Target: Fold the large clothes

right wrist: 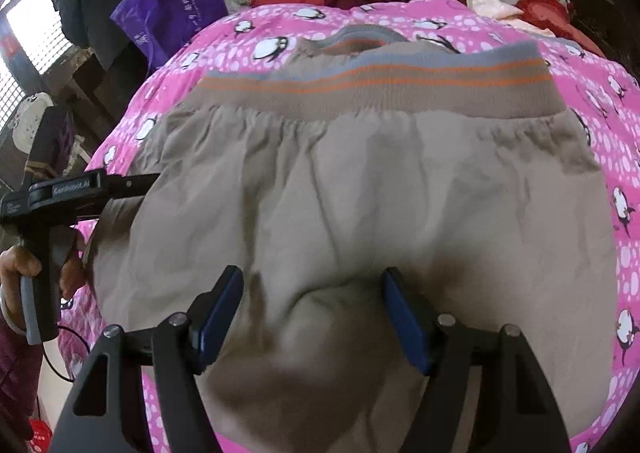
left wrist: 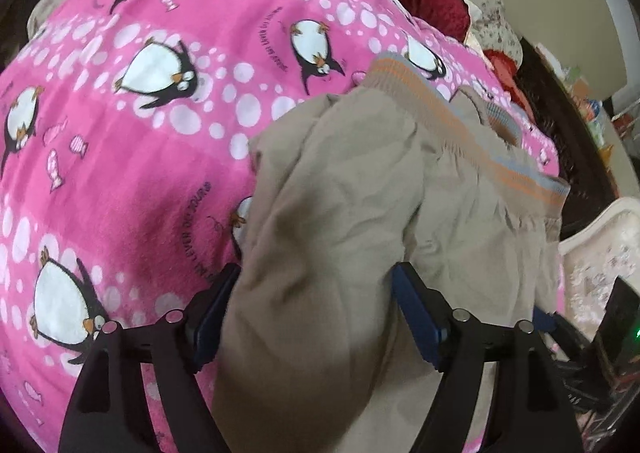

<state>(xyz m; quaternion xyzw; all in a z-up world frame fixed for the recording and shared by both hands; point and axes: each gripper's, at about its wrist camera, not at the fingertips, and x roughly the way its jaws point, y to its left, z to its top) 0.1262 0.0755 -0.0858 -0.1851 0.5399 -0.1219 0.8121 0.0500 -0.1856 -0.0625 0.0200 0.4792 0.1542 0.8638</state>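
Left gripper [left wrist: 316,293] has a thick bunch of the beige trousers [left wrist: 360,213] between its spread blue pads [left wrist: 416,313], but whether it truly pinches the cloth I cannot tell; the trousers stretch ahead of it over the pink penguin blanket [left wrist: 140,133], striped waistband [left wrist: 460,121] at the far end. Right gripper [right wrist: 314,293] likewise straddles a raised fold of trousers between parted fingers, grip uncertain, waistband straight ahead. To fold well, I judge both should clamp firmly through all layers, then lift together and carry the near edge toward the waistband, keeping the cloth taut between them.
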